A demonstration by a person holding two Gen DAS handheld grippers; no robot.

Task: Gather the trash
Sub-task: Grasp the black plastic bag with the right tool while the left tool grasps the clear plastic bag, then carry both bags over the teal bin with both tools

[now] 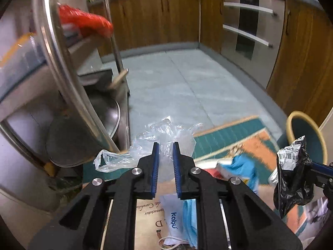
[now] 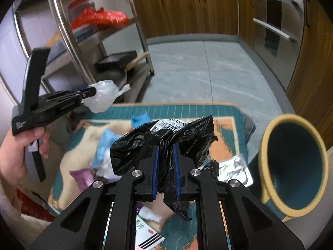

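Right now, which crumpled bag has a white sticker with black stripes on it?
The black bag in the right gripper. The left gripper holds a clear bag with no sticker.

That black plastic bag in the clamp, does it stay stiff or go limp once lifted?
Probably limp: the black bag droops in crumpled folds below the right gripper. Likely very light, since thin film bunches easily. It may be slippery, though the pads pinch it firmly.

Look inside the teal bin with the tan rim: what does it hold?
The bin shows only bare teal wall inside; no trash is visible. Its bottom is out of sight.
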